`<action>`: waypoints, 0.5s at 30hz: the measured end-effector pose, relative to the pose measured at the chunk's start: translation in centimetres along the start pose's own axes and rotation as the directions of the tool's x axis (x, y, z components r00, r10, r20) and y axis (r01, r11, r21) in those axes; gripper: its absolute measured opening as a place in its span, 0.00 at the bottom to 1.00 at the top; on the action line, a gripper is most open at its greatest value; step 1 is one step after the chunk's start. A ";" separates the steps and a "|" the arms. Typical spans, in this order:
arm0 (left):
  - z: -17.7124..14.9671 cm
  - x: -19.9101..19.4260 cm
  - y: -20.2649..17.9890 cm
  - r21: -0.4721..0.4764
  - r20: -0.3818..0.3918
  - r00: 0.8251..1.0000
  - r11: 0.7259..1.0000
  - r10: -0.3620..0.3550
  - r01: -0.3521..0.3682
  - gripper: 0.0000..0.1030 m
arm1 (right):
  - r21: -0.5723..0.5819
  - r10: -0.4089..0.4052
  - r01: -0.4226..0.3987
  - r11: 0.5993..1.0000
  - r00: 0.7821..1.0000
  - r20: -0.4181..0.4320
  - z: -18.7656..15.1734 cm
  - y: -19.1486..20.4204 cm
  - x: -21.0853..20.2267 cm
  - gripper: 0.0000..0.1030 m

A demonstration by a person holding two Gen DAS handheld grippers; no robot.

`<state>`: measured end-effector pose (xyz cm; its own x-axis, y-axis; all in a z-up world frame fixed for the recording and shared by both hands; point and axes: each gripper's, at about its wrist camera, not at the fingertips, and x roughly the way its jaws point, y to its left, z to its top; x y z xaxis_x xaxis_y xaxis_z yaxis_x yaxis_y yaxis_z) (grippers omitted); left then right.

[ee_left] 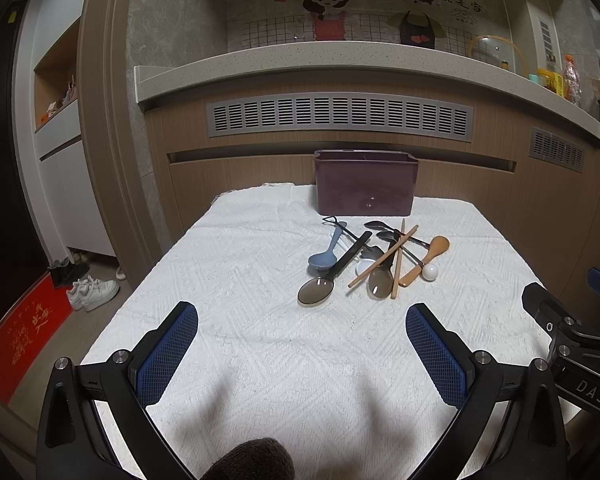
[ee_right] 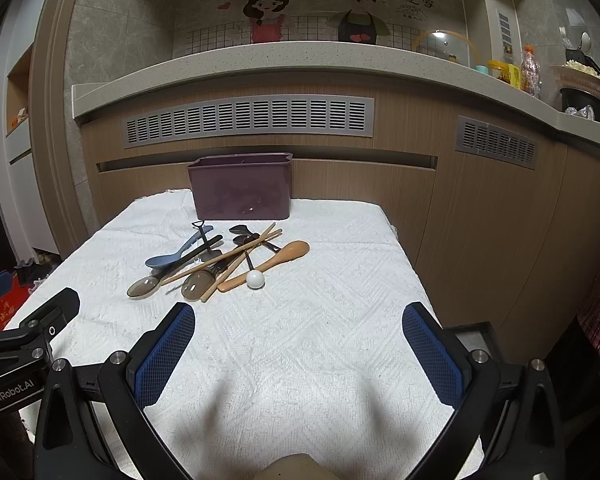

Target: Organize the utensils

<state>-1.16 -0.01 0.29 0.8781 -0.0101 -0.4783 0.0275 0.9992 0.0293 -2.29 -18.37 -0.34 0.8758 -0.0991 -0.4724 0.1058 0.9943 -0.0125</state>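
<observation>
The left tool hangs above the near part of the tabletop, its two blue-padded fingers spread wide with nothing between them. The right tool is in the same state, fingers far apart and empty, and it hangs beside the left one at the near edge. The tabletop is covered with a white textured cloth. At the far edge of the cloth stands a dark purple container, upright, just before the wooden cabinet wall. In front of the container, near it but not touching, lies a loose pile of utensils: a blue spoon, two translucent grey spoons with dark handles, a wooden spoon, a pair of wooden chopsticks crossed over the others, and a small white ball-shaped end beside the wooden spoon. Several dark metal pieces lie under the chopsticks; what they are I cannot tell.
</observation>
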 end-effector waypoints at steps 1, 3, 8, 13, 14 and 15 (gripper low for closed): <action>0.0 0.0 0.0 0.000 0.000 1.000 1.000 0.000 0.000 1.00 | 0.000 0.000 0.000 1.000 1.000 0.000 0.0 0.0 0.0 1.00; 0.0 0.0 0.0 0.001 0.000 1.000 1.000 0.000 0.000 1.00 | 0.000 0.000 0.000 1.000 1.000 0.001 0.1 0.1 0.1 1.00; 0.0 -0.1 0.0 0.000 -0.001 1.000 1.000 -0.001 0.001 1.00 | 0.000 0.000 0.000 1.000 1.000 0.001 0.0 0.1 0.0 1.00; 0.0 0.0 0.0 0.000 0.000 1.000 1.000 0.000 0.000 1.00 | -0.001 0.001 -0.001 1.000 1.000 0.004 0.1 0.2 0.0 1.00; 0.0 -0.1 0.0 0.000 0.000 1.000 1.000 0.001 -0.001 1.00 | 0.000 0.002 -0.002 1.000 1.000 0.004 0.1 0.2 0.0 1.00; 0.0 0.0 0.0 0.000 0.000 1.000 1.000 0.000 0.000 1.00 | -0.001 0.002 -0.002 1.000 1.000 0.004 0.1 0.2 0.0 1.00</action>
<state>-1.16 -0.03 0.32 0.8782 -0.0098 -0.4783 0.0272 0.9992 0.0296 -2.26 -18.18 -0.27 0.8780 -0.0976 -0.4686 0.1040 0.9945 -0.0122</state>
